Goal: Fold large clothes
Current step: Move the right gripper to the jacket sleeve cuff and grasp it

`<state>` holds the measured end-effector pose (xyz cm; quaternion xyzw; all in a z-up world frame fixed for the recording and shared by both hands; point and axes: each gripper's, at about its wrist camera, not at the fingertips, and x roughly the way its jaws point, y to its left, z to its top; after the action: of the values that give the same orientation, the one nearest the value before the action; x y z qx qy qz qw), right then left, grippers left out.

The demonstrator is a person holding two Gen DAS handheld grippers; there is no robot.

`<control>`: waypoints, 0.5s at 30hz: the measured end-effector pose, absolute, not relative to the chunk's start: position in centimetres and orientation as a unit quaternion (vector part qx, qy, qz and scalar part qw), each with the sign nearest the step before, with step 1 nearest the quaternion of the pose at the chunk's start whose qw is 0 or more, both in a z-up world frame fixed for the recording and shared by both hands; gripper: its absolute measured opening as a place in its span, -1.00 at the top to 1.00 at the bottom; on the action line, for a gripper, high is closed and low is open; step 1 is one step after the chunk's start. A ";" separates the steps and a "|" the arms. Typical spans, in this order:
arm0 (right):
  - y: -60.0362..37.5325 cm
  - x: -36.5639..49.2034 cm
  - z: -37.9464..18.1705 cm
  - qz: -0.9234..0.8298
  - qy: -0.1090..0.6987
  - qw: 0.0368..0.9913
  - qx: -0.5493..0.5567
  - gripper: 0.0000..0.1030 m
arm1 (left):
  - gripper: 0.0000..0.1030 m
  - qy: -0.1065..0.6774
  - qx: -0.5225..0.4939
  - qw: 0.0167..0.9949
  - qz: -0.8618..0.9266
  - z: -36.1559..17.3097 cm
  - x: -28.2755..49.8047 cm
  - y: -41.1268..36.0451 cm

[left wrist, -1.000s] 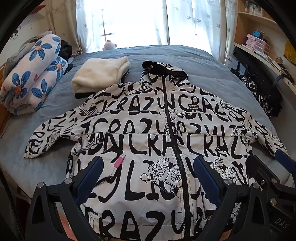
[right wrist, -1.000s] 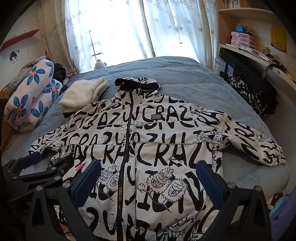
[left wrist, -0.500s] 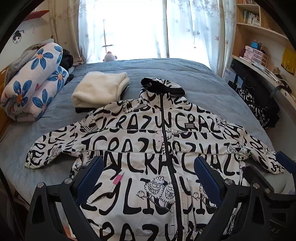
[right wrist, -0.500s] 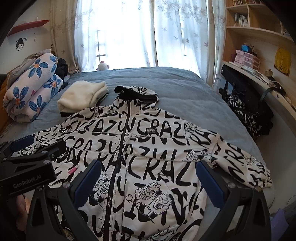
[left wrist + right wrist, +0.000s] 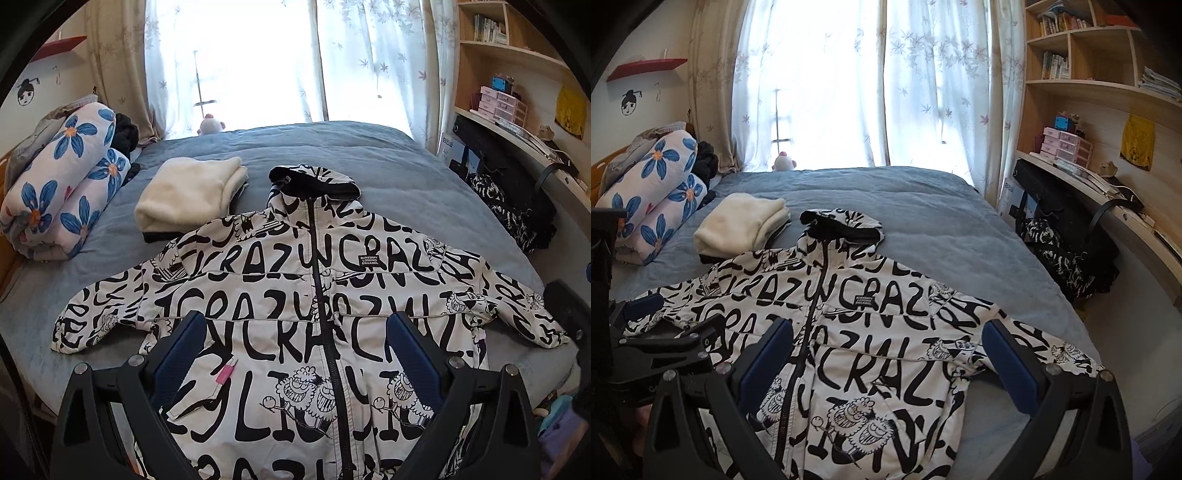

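Observation:
A white hooded jacket with black lettering [image 5: 295,306] lies flat, zipped and face up on the blue bed, sleeves spread to both sides; it also shows in the right wrist view [image 5: 871,332]. My left gripper [image 5: 297,354] is open and empty, raised above the jacket's lower front. My right gripper [image 5: 888,358] is open and empty, above the jacket's right half. The left gripper's body shows at the left edge of the right wrist view [image 5: 661,347].
A folded cream garment [image 5: 188,199] lies by the jacket's left shoulder. A rolled floral quilt [image 5: 59,192] sits at the bed's left. A desk with a dark bag [image 5: 1067,236] and shelves [image 5: 1100,85] stand on the right. A small plush toy [image 5: 210,123] is by the window.
Both grippers have lifted and pulled back from the jacket, so more of the bed, window and shelves shows. The jacket has not moved.

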<state>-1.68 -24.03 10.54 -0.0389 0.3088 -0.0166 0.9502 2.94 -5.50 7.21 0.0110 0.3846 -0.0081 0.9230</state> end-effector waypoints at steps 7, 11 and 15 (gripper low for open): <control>-27.1 -1.9 9.4 -0.038 0.316 0.948 -0.010 -1.00 | -0.90 0.373 0.021 0.927 -0.011 6.6 3.7 -7.6; -28.3 -1.7 8.1 -0.043 0.330 0.943 0.002 -1.00 | -0.90 0.370 0.030 0.929 -0.015 5.9 3.9 -9.0; -29.2 -1.4 6.9 -0.048 0.337 0.940 0.015 -1.00 | -0.90 0.371 0.033 0.928 -0.017 5.4 4.0 -9.9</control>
<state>-1.41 -29.22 6.93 0.0155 0.3372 -0.0480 0.9401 4.04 -9.86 5.37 0.0329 0.3712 -0.0172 0.9278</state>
